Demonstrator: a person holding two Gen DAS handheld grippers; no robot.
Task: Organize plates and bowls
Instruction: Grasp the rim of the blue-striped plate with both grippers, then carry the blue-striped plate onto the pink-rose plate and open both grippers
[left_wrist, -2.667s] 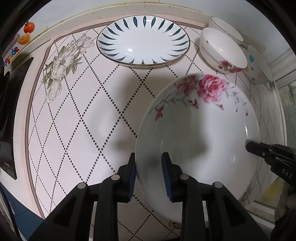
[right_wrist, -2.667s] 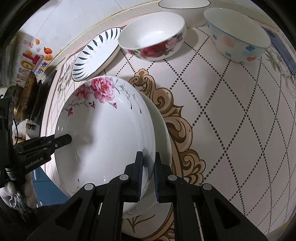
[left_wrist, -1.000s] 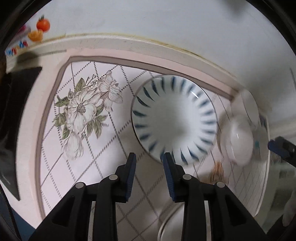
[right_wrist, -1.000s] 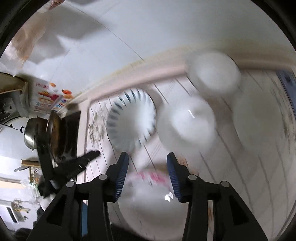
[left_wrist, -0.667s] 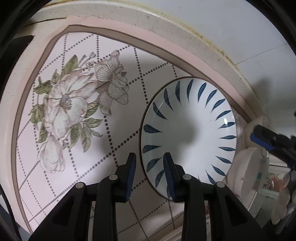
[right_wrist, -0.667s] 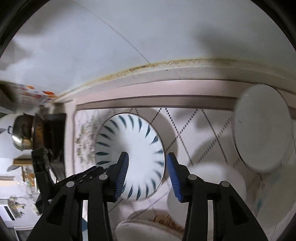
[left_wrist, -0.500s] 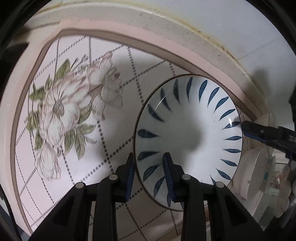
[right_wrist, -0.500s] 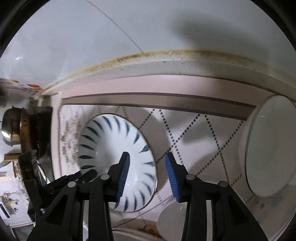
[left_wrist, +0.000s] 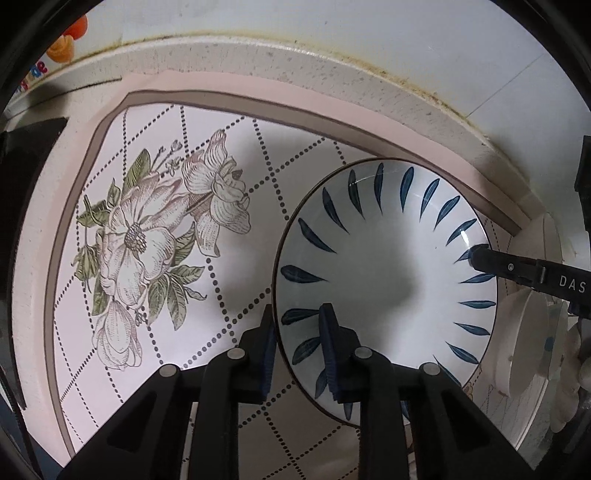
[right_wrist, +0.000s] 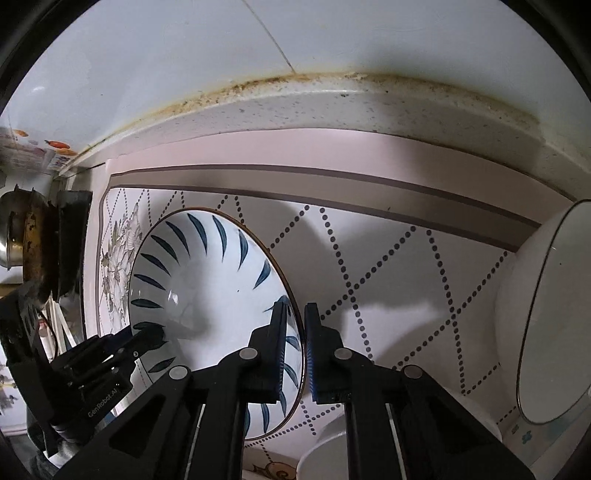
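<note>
Left wrist view is showing the worktop (left_wrist: 229, 288), covered in a pink mat with dotted diamonds and a printed flower, running back to a speckled stone ledge against the white wall. The blue-leaf plate (left_wrist: 384, 266) is sitting on it toward the far right, close to the ledge. The left tongs (left_wrist: 297, 332) are reaching in low from the near side, straddling the plate's near-left rim with one jaw outside and one over the plate's inside; the jaws are standing apart, with a gap between the inner pad and the rim. The right tongs (left_wrist: 476, 256) are coming in from the right, their tip lying over the opposite rim.

Right wrist view is showing the right tongs (right_wrist: 295, 332) bracketing the plate's (right_wrist: 207, 288) right rim, jaws narrowly parted around the edge, and whether the pads are touching it cannot be told. White bowls (right_wrist: 550, 317) are standing just right of the plate.
</note>
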